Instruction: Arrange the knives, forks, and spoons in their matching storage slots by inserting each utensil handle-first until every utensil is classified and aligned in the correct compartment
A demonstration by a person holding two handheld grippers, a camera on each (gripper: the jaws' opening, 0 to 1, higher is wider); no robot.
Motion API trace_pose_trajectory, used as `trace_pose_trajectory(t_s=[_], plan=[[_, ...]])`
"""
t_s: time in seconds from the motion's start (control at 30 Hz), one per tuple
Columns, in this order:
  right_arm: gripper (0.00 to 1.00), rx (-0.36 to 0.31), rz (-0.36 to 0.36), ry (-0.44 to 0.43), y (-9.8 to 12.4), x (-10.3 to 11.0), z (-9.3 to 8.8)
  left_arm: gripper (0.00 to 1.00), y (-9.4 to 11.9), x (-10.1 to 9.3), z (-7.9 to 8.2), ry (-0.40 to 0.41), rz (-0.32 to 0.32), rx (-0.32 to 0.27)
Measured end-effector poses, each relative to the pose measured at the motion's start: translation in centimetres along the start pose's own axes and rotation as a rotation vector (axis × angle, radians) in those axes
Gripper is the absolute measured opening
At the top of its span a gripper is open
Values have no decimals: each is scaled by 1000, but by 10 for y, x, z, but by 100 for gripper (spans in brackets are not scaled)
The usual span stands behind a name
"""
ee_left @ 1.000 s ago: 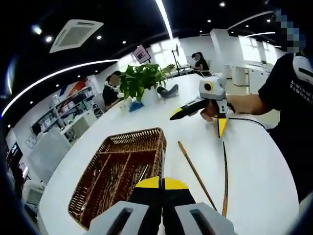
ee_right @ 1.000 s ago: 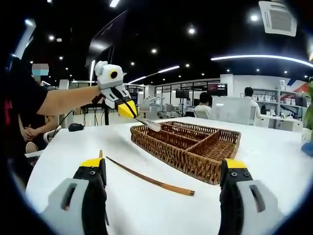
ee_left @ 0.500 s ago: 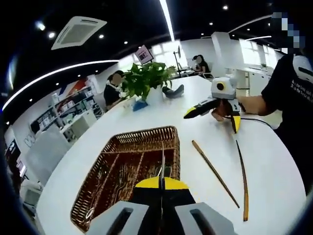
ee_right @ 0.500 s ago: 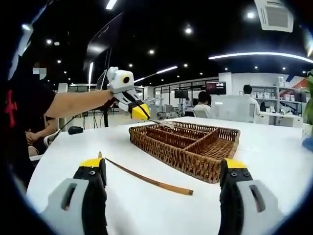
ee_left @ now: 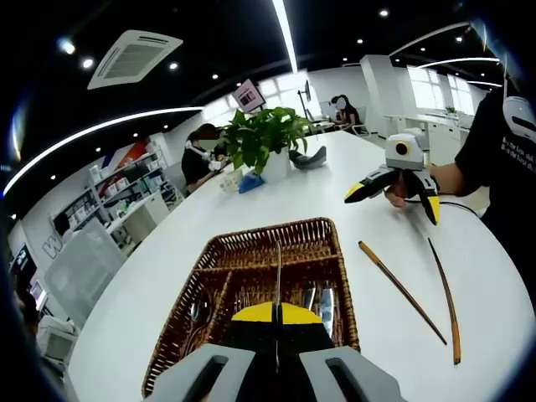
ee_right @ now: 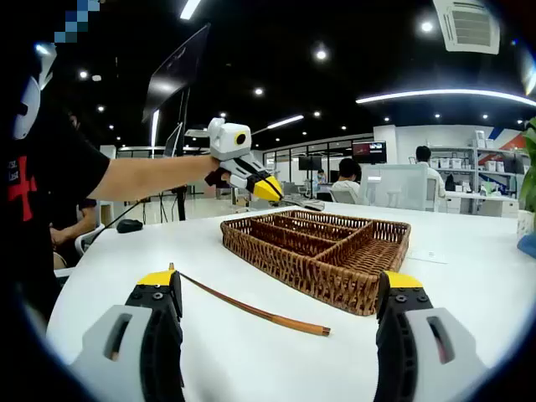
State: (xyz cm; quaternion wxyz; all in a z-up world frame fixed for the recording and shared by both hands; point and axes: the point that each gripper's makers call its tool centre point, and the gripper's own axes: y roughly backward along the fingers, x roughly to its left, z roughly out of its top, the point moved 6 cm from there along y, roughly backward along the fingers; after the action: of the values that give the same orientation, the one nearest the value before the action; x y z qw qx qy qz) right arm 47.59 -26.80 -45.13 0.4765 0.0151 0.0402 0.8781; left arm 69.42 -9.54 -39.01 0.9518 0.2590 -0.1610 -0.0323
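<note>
The left gripper [ee_left: 276,314] pinches a thin metal utensil [ee_left: 277,276] (type unclear) over the wicker tray [ee_left: 251,243], apparently to slot it in, while the right gripper [ee_right: 280,289] waits wide apart near two brown sticks [ee_left: 400,289].

Brown wicker cutlery basket [ee_left: 251,251] with divided compartments, resting flat on a white table. Inside, near end: spoons [ee_left: 322,301] and other metal utensils lying lengthwise. Thin metal utensil [ee_left: 277,276], type unclear, poised above the basket's middle, pointing along its length. Beside the basket, two slender brown sticks [ee_left: 402,289], apart, on the tabletop.
</note>
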Motion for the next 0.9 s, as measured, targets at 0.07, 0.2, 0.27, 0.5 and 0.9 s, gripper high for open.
trace_pose_trajectory(t_s=[0.07, 0.2, 0.27, 0.5, 0.9], plan=[[99, 3, -2, 0, 0, 0, -1, 0, -2, 6, -2, -3, 4, -2], [99, 9, -3, -5, -1, 1, -3, 0, -4, 19, -4, 3, 8, -17], [99, 12, -2, -7, -2, 0, -3, 0, -6, 23, -7, 5, 5, -18], [99, 23, -4, -11, -3, -2, -6, 0, -20, 33, -20, 16, -17, -16], [99, 36, -8, -13, -4, -5, -11, 0, -46, 33, -53, 69, -82, 13]])
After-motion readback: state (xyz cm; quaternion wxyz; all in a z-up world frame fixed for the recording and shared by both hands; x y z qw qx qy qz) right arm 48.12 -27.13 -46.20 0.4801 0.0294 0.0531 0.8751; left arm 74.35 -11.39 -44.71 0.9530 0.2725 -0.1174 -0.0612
